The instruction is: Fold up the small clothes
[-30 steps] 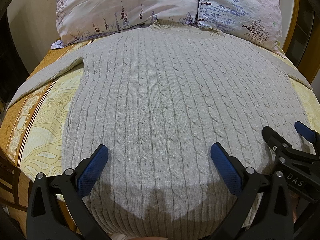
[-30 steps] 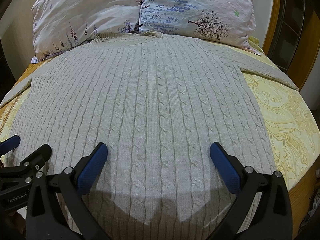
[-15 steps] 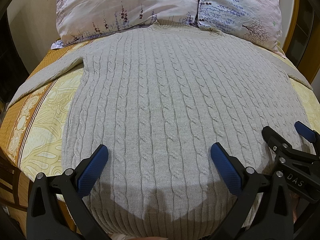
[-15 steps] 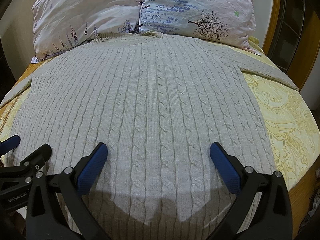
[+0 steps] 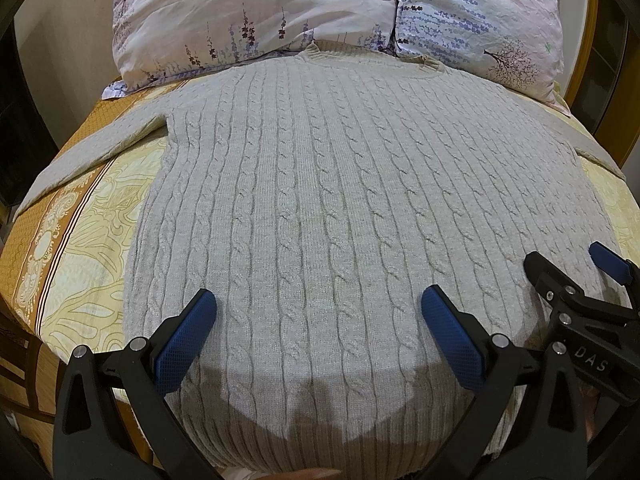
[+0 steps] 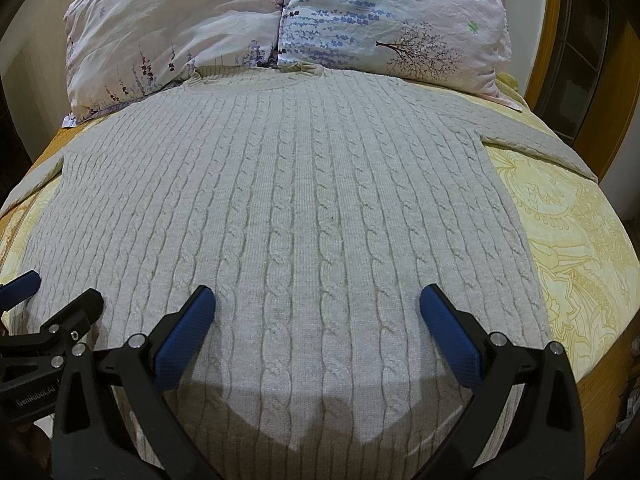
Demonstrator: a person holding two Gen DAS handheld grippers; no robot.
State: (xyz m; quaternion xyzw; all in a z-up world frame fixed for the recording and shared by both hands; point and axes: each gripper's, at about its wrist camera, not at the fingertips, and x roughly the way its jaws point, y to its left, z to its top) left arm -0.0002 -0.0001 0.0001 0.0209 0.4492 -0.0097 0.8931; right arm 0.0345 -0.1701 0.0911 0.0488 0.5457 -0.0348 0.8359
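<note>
One grey cable-knit sweater [image 5: 320,208] is laid out on one yellow patterned bedspread [image 6: 572,240]. Two floral pillows are counted, a pink one [image 5: 248,12] and a lavender one [image 5: 480,16]. Two grippers are seen, the left gripper [image 5: 318,330] and the right gripper [image 6: 316,328].

Nothing has changed: both grippers, left gripper [image 5: 318,322] and right gripper [image 6: 317,320], remain spread wide above the flat sweater [image 5: 340,200].

two floral pillows [image 5: 336,12] on a yellow patterned bedspread [image 6: 576,240], seemingly wood-framed.
</note>
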